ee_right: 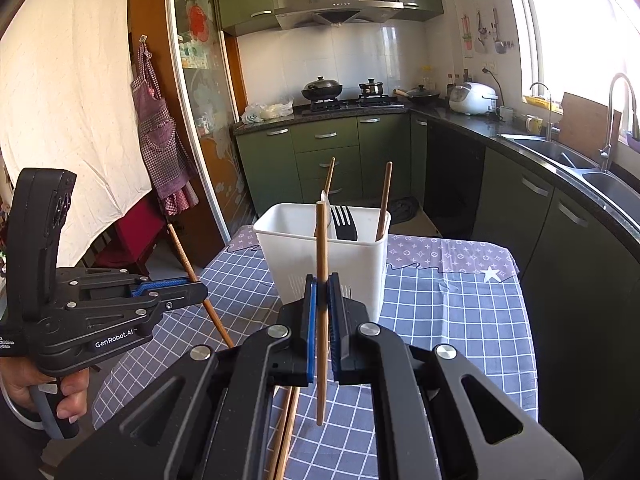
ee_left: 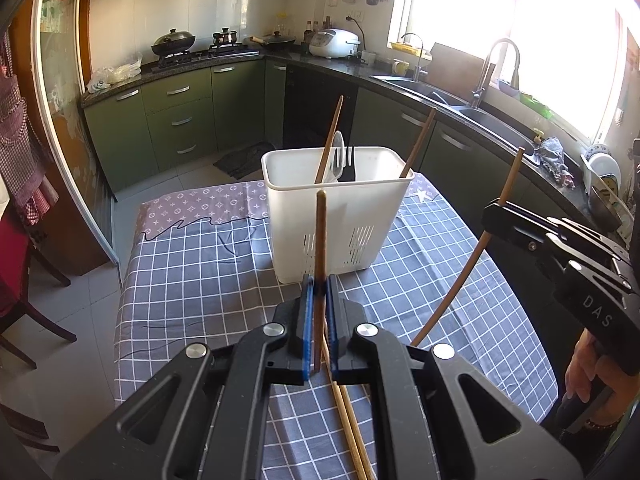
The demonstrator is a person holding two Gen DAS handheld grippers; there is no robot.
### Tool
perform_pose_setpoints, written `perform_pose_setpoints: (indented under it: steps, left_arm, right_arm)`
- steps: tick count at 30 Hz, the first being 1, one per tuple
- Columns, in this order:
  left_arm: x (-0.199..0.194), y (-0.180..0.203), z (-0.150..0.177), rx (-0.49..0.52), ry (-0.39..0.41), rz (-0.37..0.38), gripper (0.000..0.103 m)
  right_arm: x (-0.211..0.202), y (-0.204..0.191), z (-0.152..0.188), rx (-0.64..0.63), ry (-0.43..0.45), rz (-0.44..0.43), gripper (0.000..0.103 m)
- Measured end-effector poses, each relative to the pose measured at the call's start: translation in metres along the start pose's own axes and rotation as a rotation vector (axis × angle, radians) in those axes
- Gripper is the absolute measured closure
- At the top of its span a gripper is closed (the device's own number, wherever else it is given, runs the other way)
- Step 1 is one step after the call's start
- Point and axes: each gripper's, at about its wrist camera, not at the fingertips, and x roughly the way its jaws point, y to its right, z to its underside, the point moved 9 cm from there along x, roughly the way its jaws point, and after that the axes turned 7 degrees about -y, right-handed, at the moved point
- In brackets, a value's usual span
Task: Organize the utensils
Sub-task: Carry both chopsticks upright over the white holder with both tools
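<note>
A dark chopstick (ee_left: pixel 320 264) is clamped upright by the left gripper (ee_left: pixel 319 292). Beyond, the white caddy (ee_left: pixel 336 216) on the checked tablecloth (ee_left: pixel 200 280) holds utensils. A pale chopstick (ee_right: pixel 321 280) is pinched by the right gripper (ee_right: pixel 322 296).

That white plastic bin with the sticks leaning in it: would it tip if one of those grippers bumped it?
Probably easily. The white bin looks thin, tall and likely light, holding only two chopsticks, a fork and a spoon. It stands on loose cloth, so it might slide first.
</note>
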Motion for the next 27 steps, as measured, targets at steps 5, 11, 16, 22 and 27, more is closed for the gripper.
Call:
perform_pose_setpoints:
  steps: [5,11,16,22,27]
  left_arm:
    - [-0.008,0.002,-0.009,0.011,0.016,-0.004,0.097]
    - [-0.024,0.005,-0.024,0.025,0.031,0.013,0.097]
    - [-0.047,0.01,-0.045,0.039,0.062,0.029,0.097]
    - [-0.093,0.016,-0.087,0.056,0.169,0.027,0.097]
    - [-0.12,0.014,-0.127,0.046,0.275,0.017,0.097]
  right_arm:
    - [-0.007,-0.003,-0.012,-0.011,0.015,-0.007,0.097]
    - [-0.024,-0.011,-0.036,-0.037,0.039,-0.023,0.097]
    - [-0.045,-0.016,-0.068,-0.045,0.078,-0.041,0.097]
    - [-0.069,-0.017,-0.116,-0.049,0.158,-0.039,0.097]
    - [-0.078,-0.008,-0.166,-0.028,0.245,-0.014,0.097]
